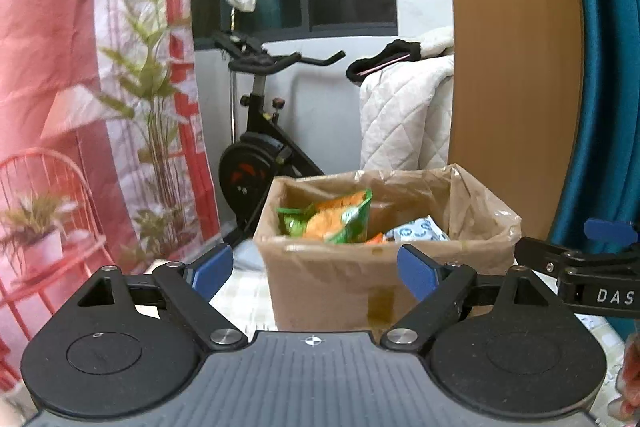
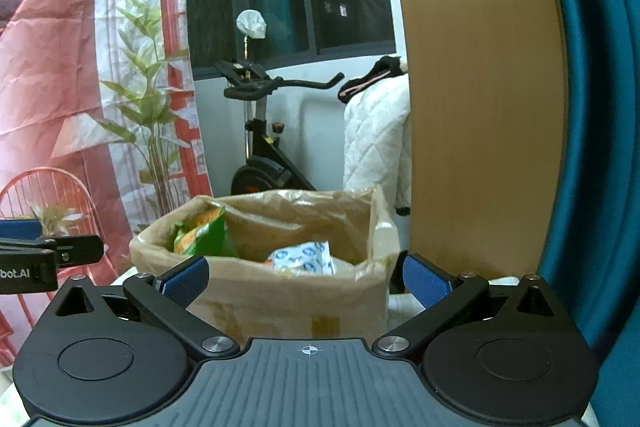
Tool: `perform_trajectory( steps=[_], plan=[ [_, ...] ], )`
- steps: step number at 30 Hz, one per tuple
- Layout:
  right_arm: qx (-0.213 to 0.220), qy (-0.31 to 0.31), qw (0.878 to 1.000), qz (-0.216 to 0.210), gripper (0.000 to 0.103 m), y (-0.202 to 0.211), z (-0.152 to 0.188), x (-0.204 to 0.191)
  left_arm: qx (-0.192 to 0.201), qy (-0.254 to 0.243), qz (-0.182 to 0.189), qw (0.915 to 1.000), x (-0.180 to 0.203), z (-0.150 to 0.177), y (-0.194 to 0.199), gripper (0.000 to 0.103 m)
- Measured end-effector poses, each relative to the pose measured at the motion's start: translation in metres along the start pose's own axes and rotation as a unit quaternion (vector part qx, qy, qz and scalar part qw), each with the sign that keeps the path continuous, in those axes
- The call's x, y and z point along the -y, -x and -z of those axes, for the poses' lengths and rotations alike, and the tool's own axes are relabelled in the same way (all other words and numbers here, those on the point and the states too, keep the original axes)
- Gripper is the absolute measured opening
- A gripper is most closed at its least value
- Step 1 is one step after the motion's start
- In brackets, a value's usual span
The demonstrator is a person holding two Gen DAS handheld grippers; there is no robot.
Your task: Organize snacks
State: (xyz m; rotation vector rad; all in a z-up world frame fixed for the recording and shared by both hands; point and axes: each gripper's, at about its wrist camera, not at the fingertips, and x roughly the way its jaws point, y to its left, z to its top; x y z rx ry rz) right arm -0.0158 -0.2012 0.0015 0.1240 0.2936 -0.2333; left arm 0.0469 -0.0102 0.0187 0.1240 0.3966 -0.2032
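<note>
A cardboard box (image 1: 332,283) lined with clear plastic stands on the table in front of both grippers; it also shows in the right wrist view (image 2: 280,303). Inside it stands a green and orange snack bag (image 1: 340,217), seen too in the right wrist view (image 2: 206,235), with a white and blue packet (image 1: 420,229) beside it, also in the right wrist view (image 2: 306,257). My left gripper (image 1: 316,269) is open and empty, just short of the box. My right gripper (image 2: 306,279) is open and empty, just short of the box. The right gripper's side (image 1: 580,267) shows at the left view's right edge.
An exercise bike (image 1: 260,131) stands behind the table. A printed red backdrop (image 2: 80,87) hangs at the left. A wooden panel (image 2: 480,87) and a teal curtain (image 2: 600,107) are at the right. A white quilt (image 1: 404,115) lies behind the box.
</note>
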Motion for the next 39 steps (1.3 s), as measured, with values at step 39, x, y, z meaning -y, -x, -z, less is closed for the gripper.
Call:
perform_trajectory(
  steps=[39],
  plan=[
    [0.004,0.022,1.0,0.001,0.102,0.013,0.001,-0.02,0.012,0.018,-0.044,0.9988,-0.019,0.011,0.013,0.091]
  ],
)
